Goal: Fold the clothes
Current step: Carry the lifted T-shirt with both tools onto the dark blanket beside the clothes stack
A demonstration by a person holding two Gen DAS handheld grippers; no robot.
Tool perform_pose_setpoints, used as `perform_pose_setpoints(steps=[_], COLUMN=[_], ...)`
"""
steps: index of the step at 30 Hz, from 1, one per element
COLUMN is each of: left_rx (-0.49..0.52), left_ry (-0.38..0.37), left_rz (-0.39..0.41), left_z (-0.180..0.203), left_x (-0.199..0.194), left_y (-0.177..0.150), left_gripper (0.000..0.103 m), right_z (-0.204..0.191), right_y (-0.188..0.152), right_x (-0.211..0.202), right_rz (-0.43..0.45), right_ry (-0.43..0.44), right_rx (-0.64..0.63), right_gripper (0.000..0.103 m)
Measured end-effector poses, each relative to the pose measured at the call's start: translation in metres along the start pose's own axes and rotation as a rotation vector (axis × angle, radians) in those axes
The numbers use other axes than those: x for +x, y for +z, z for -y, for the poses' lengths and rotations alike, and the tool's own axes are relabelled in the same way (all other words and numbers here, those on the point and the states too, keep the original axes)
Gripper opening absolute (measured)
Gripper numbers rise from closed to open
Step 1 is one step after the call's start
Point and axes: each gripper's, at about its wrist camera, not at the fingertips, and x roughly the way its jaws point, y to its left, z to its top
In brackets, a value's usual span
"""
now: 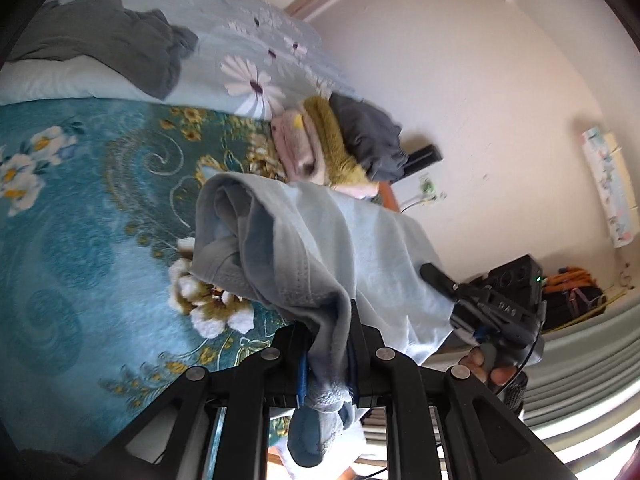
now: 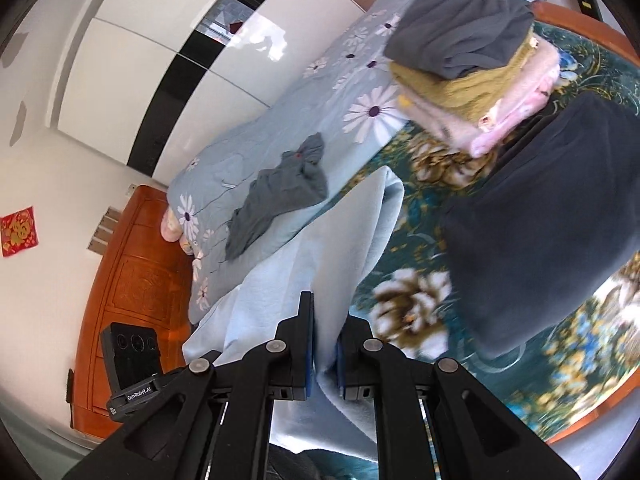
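Above teal floral bedspread (image 1: 80, 216), left gripper (image 1: 329, 354) and right gripper (image 2: 326, 350) each pinch an edge of the light-blue cotton garment (image 1: 320, 240) beside the folded stack (image 2: 472, 68).

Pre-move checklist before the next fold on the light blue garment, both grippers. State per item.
1. Left gripper shut on light blue garment: ok, bunched cloth clamped.
2. Right gripper shut on the garment: ok.
3. Cloth taut between grips: not ok, it sags and bunches in the left wrist view.
4. Bare blanket to lay it on: ok on the left side.
5. Clear of dark garment on the blanket: cannot tell, it lies close on the right.
6. Folded stack undisturbed: ok, apart from the held cloth.
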Motion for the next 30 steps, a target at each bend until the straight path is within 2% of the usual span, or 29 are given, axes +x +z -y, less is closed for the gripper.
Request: perform_pose_setpoints(steps=[6,10,16,22,27,30], left_rx=[0.008,0.040,0.063,0.079,0.103,0.087], left_ry=[0.057,0.073,0.083,0.136,0.145,0.208], left_rz=[-0.098,-0.168,-0.225,-0.249,-0.191,-0.252], left_z=[0.016,0.038,0.057,0.063,0.062,0.043], left_x=[0.089,0.147,0.212,0.249,0.256,0.274], left_y=[0.016,0.020,0.018,0.019,0.025,0.023], left_gripper=[0.015,0.015,0.015,0.015,0.016,0.019], right_z=[0.069,0.112,0.167,0.196,0.208,0.224], right_y=[0.043,0.068,0.101,0.126,0.146,0.144], right_x=[-0.003,-0.020,-0.039,-0.036,-0.034,-0.024], right_rz=[-0.027,-0.027,-0.038,-0.057,-0.026,-0.022], right_ry=[-0.021,-0.058,-0.142,-0.199,-0.194,-0.205], right_rx=[0.032,0.052,0.072,0.074,0.075,0.129], right_gripper=[0.009,0.009,0.009,0.009,0.009,0.008])
